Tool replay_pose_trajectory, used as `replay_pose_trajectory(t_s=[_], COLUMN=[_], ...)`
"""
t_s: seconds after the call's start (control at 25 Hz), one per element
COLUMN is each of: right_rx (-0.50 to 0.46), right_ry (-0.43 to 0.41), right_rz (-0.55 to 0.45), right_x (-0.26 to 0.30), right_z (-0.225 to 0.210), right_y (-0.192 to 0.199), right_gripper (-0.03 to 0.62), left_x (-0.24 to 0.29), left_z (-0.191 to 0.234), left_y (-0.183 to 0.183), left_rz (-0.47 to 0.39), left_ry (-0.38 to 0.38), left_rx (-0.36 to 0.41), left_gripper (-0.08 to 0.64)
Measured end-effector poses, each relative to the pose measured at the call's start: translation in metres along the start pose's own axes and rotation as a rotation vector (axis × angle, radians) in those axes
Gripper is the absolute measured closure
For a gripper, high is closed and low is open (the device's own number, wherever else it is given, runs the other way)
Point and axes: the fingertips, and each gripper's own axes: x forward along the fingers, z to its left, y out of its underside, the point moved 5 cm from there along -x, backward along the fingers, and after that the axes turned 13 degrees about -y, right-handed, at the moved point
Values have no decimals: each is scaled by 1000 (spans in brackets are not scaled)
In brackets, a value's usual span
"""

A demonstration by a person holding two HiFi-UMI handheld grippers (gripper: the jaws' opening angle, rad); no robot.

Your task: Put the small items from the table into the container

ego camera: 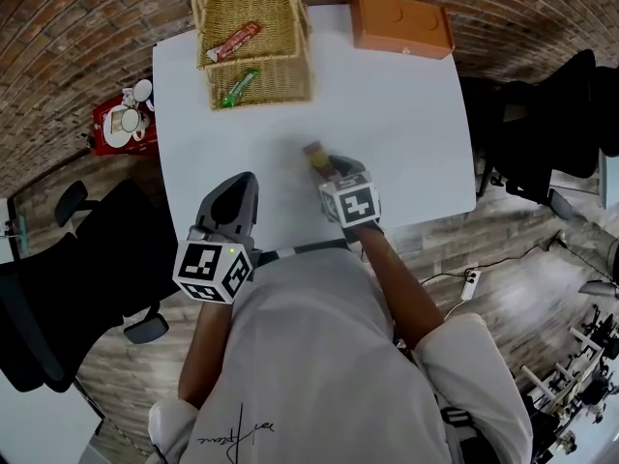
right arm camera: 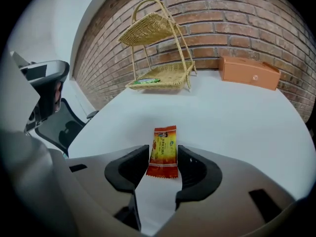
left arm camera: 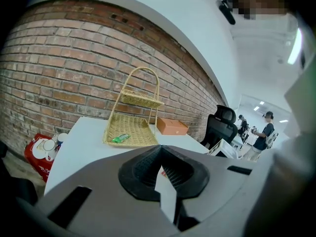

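Observation:
A red and orange snack packet (right arm camera: 164, 152) lies flat on the white table (ego camera: 387, 133), a little nearer me than its middle. My right gripper (right arm camera: 164, 163) points steeply down over it, open, one jaw on each long side of the packet and neither pressing it. From the head camera the packet (ego camera: 314, 153) peeks out just past the right gripper (ego camera: 324, 165). The left gripper (left arm camera: 160, 169) hovers shut and empty near the table's front edge (ego camera: 237, 189). At the far edge the two-tier wicker basket (ego camera: 253, 42) holds a red packet (ego camera: 233, 41) above and a green packet (ego camera: 238, 87) below.
An orange box (ego camera: 401, 24) sits at the table's far right corner. A red bag with cups (ego camera: 121, 124) stands on the floor to the left. Black office chairs flank the table, one left (ego camera: 58, 259) and one right (ego camera: 542, 133). A brick wall is behind.

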Motion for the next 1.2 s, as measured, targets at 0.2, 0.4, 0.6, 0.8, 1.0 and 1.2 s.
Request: replay_pose_trajectory(t_s=[0.2, 0.4, 0.6, 0.8, 1.0, 1.2], right_rx=[-41, -79, -79, -54, -18, -13], right_ry=[27, 73, 83, 74, 60, 30], right_rz=[15, 36, 60, 60, 54, 59], right_x=[0, 2, 4, 0, 1, 3], right_z=[2, 2, 0, -1, -1, 5], right_y=[-2, -1, 2, 0, 0, 0], right_gripper=[434, 434, 436, 450, 485, 497], left_x=[4, 6, 8, 9, 11, 12], left_z=[1, 2, 2, 2, 1, -1], left_y=[0, 5, 4, 3, 5, 6], left_rz=[6, 23, 24, 25, 28, 31], left_ry=[-1, 4, 7, 7, 6, 8], left_rx=[-2, 0, 4, 5, 0, 2], left_gripper=[551, 551, 551, 551, 551, 551])
